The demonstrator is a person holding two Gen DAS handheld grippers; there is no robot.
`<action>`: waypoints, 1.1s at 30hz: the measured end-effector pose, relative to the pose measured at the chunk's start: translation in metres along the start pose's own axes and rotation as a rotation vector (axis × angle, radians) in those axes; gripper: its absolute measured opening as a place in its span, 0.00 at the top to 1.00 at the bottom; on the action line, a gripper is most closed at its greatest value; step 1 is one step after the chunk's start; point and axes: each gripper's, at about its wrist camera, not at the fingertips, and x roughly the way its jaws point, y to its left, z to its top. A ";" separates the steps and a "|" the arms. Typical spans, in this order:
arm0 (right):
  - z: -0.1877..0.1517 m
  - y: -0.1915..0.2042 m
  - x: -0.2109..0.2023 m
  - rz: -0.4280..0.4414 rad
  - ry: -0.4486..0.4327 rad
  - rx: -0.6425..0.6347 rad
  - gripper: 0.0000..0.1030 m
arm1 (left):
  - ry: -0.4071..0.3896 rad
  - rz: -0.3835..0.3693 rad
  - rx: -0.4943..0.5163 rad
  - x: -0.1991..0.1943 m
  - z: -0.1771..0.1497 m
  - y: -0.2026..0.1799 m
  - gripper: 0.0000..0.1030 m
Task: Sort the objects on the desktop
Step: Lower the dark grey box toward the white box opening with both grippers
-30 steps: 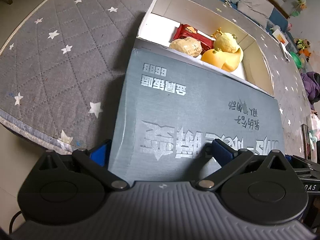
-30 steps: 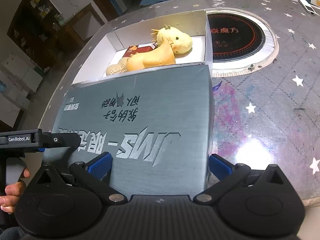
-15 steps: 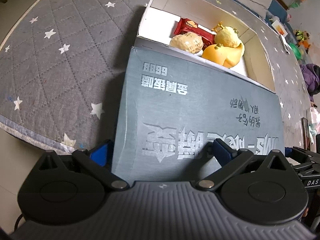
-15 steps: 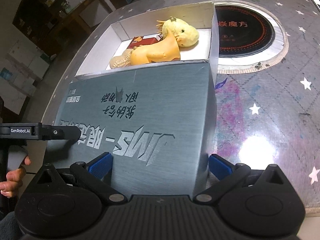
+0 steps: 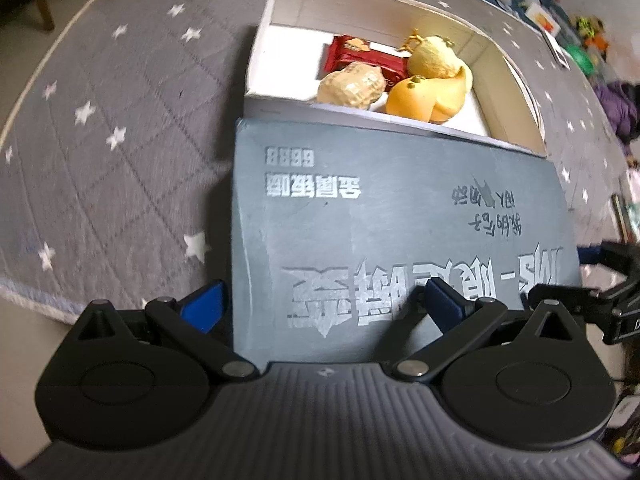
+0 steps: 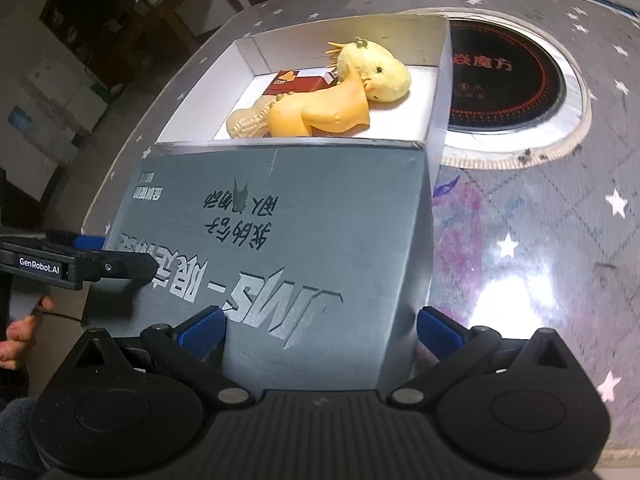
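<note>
Here the grey lid (image 5: pixel 384 216) fills the near half of both views, its far edge meeting the open box (image 5: pixel 280 12) at twelve o'clock. The left gripper (image 5: pixel 320 300) and right gripper (image 6: pixel 320 328) each stand with jaws spread astride a near corner of it; whether they press it cannot be told. Inside the box lie a yellow plush toy (image 6: pixel 372 68), a peanut toy (image 5: pixel 352 88) and a red packet (image 5: pixel 360 54).

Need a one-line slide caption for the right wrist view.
Right gripper straddling the grey printed cardboard lid over an open white box holding a yellow plush toy, peanut-shaped toy and red packet.
</note>
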 end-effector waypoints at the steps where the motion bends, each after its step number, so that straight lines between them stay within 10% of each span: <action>1: 0.001 0.001 0.000 -0.004 0.003 -0.009 0.00 | 0.002 0.006 0.014 0.000 0.001 -0.001 0.00; 33: 0.026 -0.008 0.015 0.037 0.158 -0.039 0.00 | 0.044 -0.018 0.173 0.006 0.015 -0.005 0.00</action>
